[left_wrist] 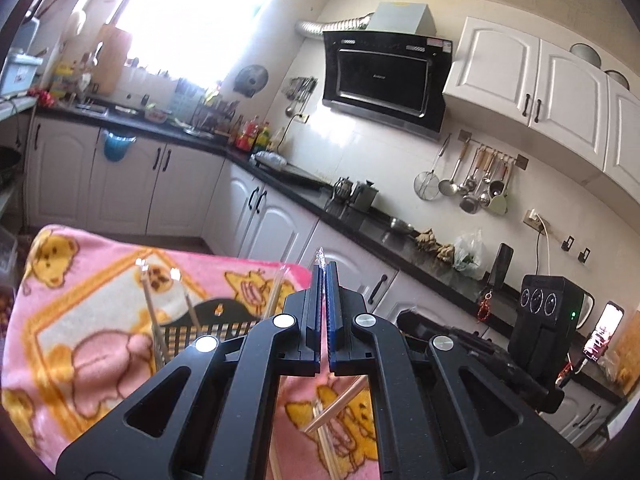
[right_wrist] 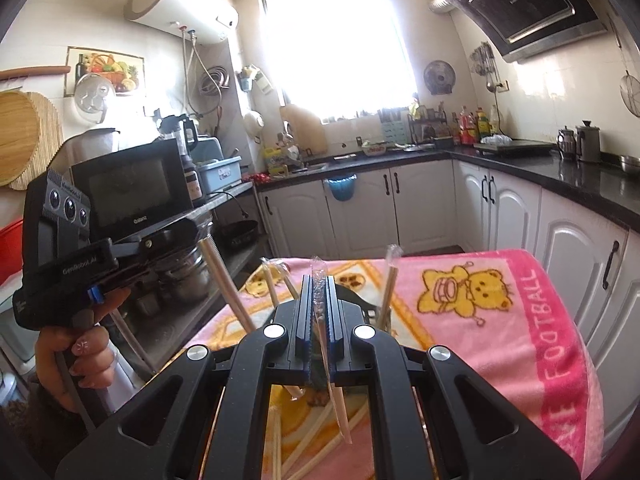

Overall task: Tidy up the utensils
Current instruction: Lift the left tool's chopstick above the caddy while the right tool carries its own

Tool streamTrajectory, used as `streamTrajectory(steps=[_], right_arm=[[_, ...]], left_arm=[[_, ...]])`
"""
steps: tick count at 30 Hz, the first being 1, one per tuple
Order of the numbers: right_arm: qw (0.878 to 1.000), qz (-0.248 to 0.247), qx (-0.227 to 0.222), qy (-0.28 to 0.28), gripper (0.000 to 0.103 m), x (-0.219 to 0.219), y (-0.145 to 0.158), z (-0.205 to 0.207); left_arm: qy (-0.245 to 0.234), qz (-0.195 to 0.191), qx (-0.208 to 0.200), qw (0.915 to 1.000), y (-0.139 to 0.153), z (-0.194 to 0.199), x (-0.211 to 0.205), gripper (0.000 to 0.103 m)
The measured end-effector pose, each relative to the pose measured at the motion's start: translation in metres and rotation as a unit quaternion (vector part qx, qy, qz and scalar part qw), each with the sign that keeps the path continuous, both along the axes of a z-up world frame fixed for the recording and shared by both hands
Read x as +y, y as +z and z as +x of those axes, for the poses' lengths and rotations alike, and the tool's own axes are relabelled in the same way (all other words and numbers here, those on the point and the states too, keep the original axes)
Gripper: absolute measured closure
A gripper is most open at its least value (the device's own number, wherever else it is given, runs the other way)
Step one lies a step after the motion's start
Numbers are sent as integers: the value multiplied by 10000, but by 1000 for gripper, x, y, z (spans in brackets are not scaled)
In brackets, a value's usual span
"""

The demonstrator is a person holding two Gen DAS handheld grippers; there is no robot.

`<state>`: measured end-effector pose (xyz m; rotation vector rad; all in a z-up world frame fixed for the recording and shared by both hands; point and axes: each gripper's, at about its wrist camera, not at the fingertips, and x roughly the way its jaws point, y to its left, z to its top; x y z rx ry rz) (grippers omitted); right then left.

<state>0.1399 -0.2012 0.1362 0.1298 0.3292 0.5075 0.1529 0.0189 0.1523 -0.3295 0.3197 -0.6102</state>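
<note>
My left gripper [left_wrist: 323, 270] is shut on a plastic-wrapped chopstick pair whose clear wrapper tip [left_wrist: 319, 257] sticks out above the pads. My right gripper [right_wrist: 319, 280] is shut on another wrapped chopstick pair [right_wrist: 322, 332] that runs down between the pads. A dark mesh utensil holder [left_wrist: 200, 334] stands on the pink blanket [left_wrist: 80, 320] and holds several wrapped chopsticks [left_wrist: 149, 300] upright. More chopsticks [left_wrist: 332, 408] lie loose on the blanket under the grippers. In the right wrist view the left gripper [right_wrist: 132, 256] shows at the left with a chopstick [right_wrist: 224, 280] in it.
Kitchen counters with dark tops [left_wrist: 360, 220] and white cabinets [right_wrist: 500, 216] run behind the blanket-covered table. A microwave [right_wrist: 132, 196] and pots sit on a rack at the left. A phone [left_wrist: 604, 332] and a black device [left_wrist: 548, 312] stand on the right counter.
</note>
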Motion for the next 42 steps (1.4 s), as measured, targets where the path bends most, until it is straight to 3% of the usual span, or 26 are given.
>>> streamTrajectory(steps=[22,32,42], right_arm=[[9964,63,-770,351,97,37,70,13],[9956,122,-861,348,97,51,91,37],[9980,65,-595,197,97,60,69,68]], left_arm=[[451,120,-650,9968,59,20,15,103],[597,83,-573,9965,52,42,24,103],[577,49,-234,9981,18,68,29,103]])
